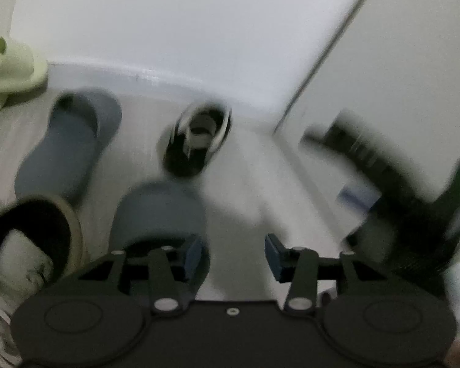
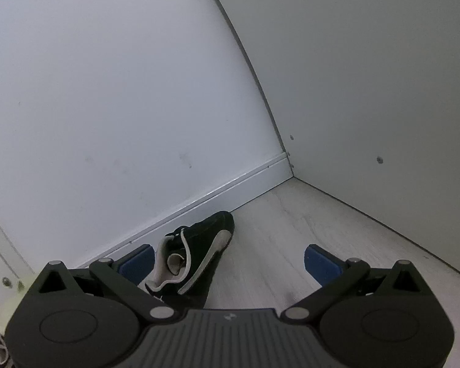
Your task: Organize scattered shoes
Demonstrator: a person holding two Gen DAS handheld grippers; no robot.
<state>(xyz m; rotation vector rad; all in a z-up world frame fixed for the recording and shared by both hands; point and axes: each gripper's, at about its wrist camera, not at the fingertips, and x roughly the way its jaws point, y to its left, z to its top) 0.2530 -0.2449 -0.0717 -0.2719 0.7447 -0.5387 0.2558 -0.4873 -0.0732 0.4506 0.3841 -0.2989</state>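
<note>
The left wrist view is motion-blurred. My left gripper (image 1: 234,256) is open just above the floor, nothing between its blue pads. A grey-blue slipper (image 1: 159,211) lies right by its left finger, and its mate (image 1: 70,153) lies further left. A black sneaker (image 1: 199,138) sits ahead near the baseboard. In the right wrist view my right gripper (image 2: 228,260) is open and low. A black sneaker with a white stripe (image 2: 199,257) lies between its fingers, close to the left pad (image 2: 138,260), toe pointing along the baseboard.
A beige slipper with dark lining (image 1: 30,239) and pale green slippers (image 1: 9,64) lie at the left. A dark blurred shape with a green light (image 1: 429,199) fills the right. White walls meet in a corner (image 2: 293,176) over light wood flooring (image 2: 291,230).
</note>
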